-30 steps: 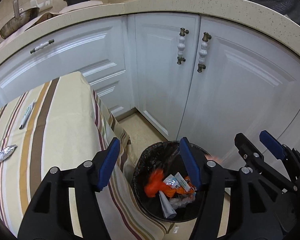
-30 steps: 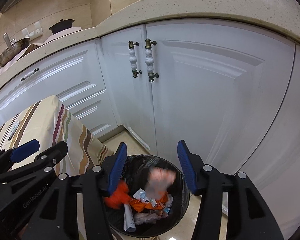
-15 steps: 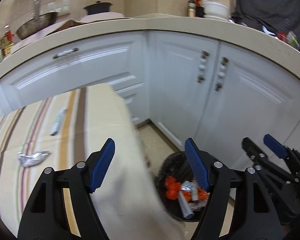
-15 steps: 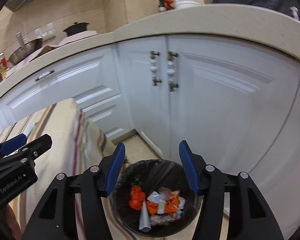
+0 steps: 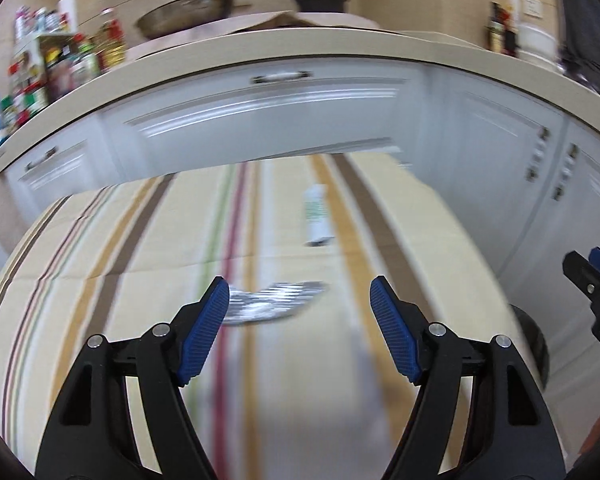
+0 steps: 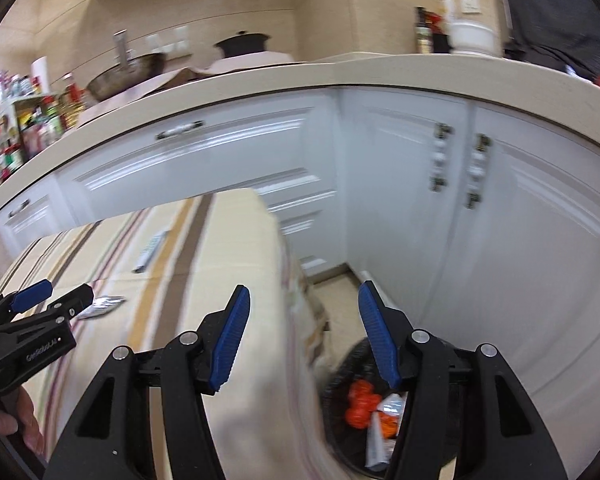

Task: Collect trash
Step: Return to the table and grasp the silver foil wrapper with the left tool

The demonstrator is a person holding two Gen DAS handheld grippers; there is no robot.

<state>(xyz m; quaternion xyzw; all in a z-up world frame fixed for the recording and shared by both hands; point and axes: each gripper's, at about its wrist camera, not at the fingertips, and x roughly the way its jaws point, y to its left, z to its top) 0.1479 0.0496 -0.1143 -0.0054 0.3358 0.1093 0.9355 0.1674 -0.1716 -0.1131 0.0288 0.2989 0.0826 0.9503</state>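
With jaws spread and empty, the left gripper (image 5: pixel 300 320) lines up over what looks like a crumpled foil wrapper (image 5: pixel 274 304) on the striped tablecloth (image 5: pixel 100 280), a white packet (image 5: pixel 317 216) farther off, while the right gripper (image 6: pixel 302 334), also spread and empty, hangs near the black bin (image 6: pixel 340 376) holding collected trash.

White lettering, seemingly "GenRobot.AI", readable only with effort, printed along the black plastic body of the left gripper (image 6: pixel 52 304) in the right wrist view. Print on the white-and-green tube-shaped wrapper (image 5: pixel 317 216) on the striped tablecloth (image 5: pixel 100 264) too blurred to read.
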